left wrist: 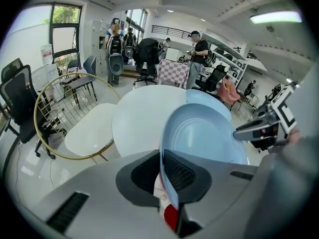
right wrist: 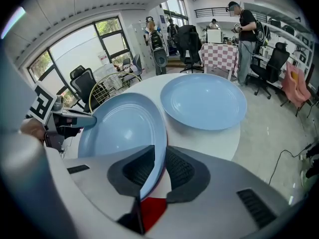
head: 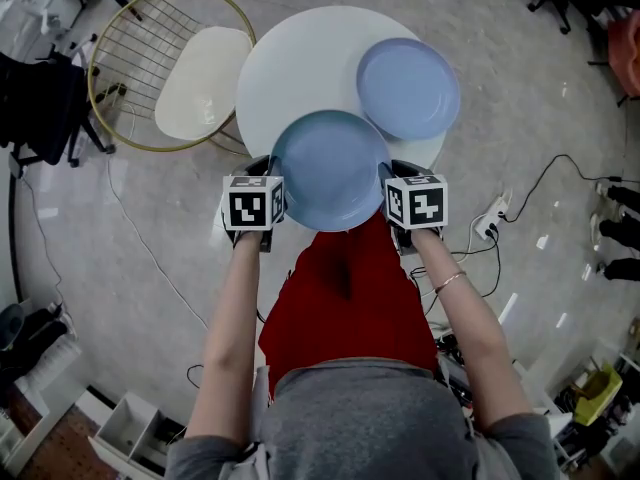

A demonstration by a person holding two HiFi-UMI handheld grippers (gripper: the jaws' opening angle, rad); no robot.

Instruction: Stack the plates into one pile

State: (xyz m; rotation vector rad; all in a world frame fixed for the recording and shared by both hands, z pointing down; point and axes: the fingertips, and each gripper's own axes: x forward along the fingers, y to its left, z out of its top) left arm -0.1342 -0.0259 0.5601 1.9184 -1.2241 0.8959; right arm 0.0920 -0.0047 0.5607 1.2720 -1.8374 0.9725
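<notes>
A light blue plate (head: 330, 168) hangs over the near edge of the round white table (head: 300, 58), level, carried by both grippers. My left gripper (head: 272, 173) is shut on its left rim; in the left gripper view the rim (left wrist: 167, 183) runs straight between the pads of that gripper (left wrist: 162, 168). My right gripper (head: 392, 180) is shut on the right rim, and the right gripper view shows its jaws (right wrist: 157, 163) clamped on the plate (right wrist: 119, 128). A second blue plate (head: 408, 88) lies flat on the table's far right part (right wrist: 204, 101).
A chair with a white seat (head: 200, 78) and a gold wire back stands left of the table. Cables and a power strip (head: 490, 223) lie on the floor to the right. People and office chairs (left wrist: 147, 59) stand far behind the table.
</notes>
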